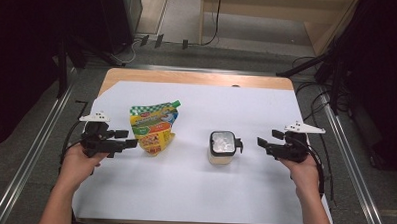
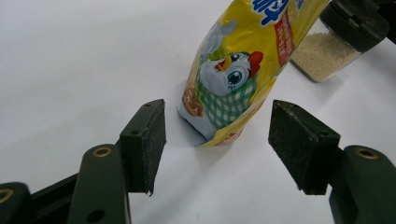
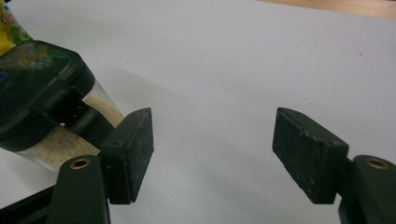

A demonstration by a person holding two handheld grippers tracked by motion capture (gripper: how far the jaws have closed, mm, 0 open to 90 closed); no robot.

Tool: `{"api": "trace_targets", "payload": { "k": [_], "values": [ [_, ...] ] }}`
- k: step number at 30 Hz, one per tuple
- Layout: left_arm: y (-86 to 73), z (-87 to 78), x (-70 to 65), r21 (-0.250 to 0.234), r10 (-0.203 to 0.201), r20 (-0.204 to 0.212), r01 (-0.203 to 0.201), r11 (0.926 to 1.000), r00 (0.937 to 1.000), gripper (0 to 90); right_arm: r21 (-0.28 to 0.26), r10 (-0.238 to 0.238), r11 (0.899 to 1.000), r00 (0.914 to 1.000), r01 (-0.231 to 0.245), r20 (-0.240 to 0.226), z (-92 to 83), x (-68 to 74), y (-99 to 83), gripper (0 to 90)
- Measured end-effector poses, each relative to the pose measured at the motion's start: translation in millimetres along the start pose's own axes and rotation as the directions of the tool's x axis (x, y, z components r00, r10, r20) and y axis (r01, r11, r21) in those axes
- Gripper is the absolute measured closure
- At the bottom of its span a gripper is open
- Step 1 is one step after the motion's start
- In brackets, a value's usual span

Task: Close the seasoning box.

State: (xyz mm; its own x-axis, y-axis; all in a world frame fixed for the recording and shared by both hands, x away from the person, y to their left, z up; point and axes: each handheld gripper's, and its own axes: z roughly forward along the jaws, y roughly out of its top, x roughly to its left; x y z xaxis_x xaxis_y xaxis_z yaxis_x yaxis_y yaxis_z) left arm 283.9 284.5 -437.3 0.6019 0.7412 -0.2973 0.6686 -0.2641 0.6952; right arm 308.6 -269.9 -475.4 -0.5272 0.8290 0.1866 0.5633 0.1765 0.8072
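Observation:
A yellow stand-up pouch (image 1: 153, 128) with a cartoon chicken (image 2: 233, 70) stands left of centre on the white sheet. To its right is a clear jar (image 1: 222, 147) with a black lid and pale granules inside (image 2: 327, 46) (image 3: 46, 116). My left gripper (image 1: 127, 139) is open just left of the pouch, and in the left gripper view (image 2: 217, 140) the pouch's base stands a little beyond the jaws. My right gripper (image 1: 265, 138) is open to the right of the jar. In the right gripper view (image 3: 212, 149) the jar sits outside the left jaw, with nothing between the pads.
The white sheet (image 1: 193, 192) covers a wooden table whose bare edge (image 1: 197, 78) shows at the back. Metal rails (image 1: 355, 162) run along both sides. Cables and dark stands (image 1: 313, 61) lie on the floor beyond the table.

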Motion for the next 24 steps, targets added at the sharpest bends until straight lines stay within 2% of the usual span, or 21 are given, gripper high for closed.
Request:
{"api": "trace_targets", "payload": {
  "k": [4,15,18,24],
  "values": [
    [-0.2,0.5,0.3,0.000,0.000,0.000,0.000,1.0000,1.0000,37.3,0.005,0.024,1.000,0.9997,-0.024,0.003,3.8,-5.0,-4.9,28.9],
    [-0.7,2.0,1.3,0.009,0.002,-0.005,-0.002,1.0000,1.0000,37.0,0.038,0.021,0.999,0.9997,-0.022,0.013,11.8,-5.7,-8.2,27.1],
    [-0.9,2.3,1.3,0.008,0.006,-0.003,-0.006,1.0000,1.0000,36.6,0.045,0.017,0.999,0.9998,-0.016,-0.014,13.0,-5.5,-8.6,22.9],
    [-1.2,2.8,1.7,0.010,0.006,-0.005,-0.006,0.9999,1.0000,36.1,0.053,0.011,0.999,0.9999,-0.010,-0.012,14.7,-4.2,-8.9,22.9]
  ]
}}
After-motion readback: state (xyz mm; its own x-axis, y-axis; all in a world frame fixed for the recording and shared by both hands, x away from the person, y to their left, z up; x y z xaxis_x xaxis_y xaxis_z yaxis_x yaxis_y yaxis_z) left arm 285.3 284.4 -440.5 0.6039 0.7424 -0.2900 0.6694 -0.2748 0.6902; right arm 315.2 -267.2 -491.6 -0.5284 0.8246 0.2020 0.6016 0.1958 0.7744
